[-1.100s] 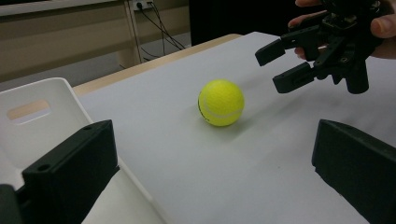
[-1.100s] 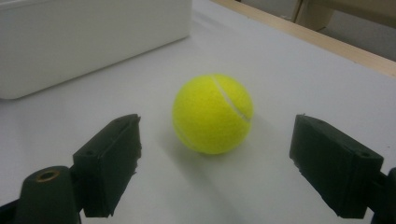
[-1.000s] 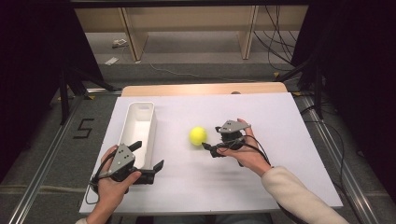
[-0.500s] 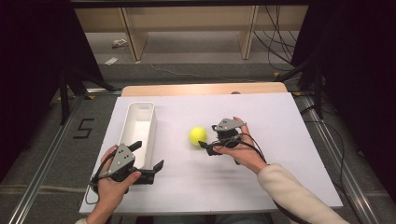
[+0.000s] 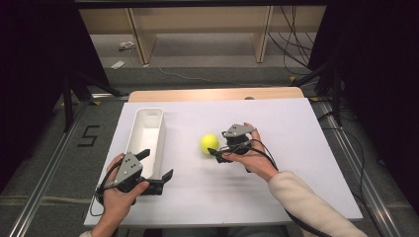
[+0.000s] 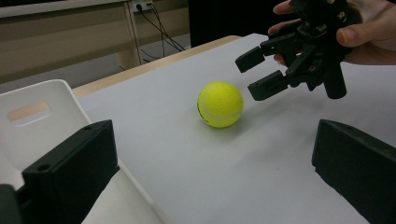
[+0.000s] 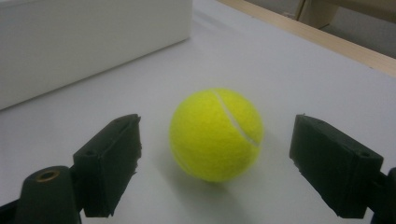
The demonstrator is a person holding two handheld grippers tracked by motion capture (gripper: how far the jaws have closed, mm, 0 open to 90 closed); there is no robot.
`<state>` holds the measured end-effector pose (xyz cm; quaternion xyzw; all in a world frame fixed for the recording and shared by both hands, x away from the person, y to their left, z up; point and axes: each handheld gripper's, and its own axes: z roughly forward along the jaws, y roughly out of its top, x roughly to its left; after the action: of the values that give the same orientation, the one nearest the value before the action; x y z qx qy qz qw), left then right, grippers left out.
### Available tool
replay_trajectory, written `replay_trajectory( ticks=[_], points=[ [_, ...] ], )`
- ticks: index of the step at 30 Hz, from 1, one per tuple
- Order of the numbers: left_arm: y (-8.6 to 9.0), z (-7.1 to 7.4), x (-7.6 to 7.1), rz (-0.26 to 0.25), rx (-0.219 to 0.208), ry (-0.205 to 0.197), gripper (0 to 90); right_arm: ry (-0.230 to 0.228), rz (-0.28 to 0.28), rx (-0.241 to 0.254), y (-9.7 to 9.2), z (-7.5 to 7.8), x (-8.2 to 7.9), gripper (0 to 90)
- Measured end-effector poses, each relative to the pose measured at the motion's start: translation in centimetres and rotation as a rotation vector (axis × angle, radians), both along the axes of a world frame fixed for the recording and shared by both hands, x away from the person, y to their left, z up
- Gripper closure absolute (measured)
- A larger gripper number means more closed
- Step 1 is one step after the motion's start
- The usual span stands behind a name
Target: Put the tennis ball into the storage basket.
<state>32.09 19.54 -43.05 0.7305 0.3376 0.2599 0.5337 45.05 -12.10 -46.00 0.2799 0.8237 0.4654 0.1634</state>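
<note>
A yellow tennis ball (image 5: 209, 143) rests on the white table top (image 5: 296, 128), right of a long white bin (image 5: 139, 133). My right gripper (image 5: 217, 146) is open just right of the ball, jaws pointing at it. In the right gripper view the ball (image 7: 215, 134) lies a little ahead of the two spread jaws of that gripper (image 7: 217, 140), untouched. My left gripper (image 5: 157, 164) is open near the bin's near end, holding nothing. The left gripper view looks between its own jaws (image 6: 212, 140) at the ball (image 6: 220, 104), with the right gripper (image 6: 252, 74) beyond.
The bin (image 6: 42, 121) is empty and runs front to back along the table's left side. A wooden strip (image 5: 212, 94) marks the far table edge. Beyond it are floor, cables and shelf legs.
My right gripper has moved left, closer to the ball. The left gripper and the ball have stayed put.
</note>
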Motion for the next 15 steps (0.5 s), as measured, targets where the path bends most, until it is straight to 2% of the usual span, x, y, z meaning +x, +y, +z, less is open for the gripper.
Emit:
replay_trajectory(
  ticks=[15],
  points=[
    [0.0, 0.0, 0.0, 0.0, -0.005, 0.0, 0.0, 0.017, -0.003, -0.019, 1.4, -0.8, 1.2, 17.2]
  ],
)
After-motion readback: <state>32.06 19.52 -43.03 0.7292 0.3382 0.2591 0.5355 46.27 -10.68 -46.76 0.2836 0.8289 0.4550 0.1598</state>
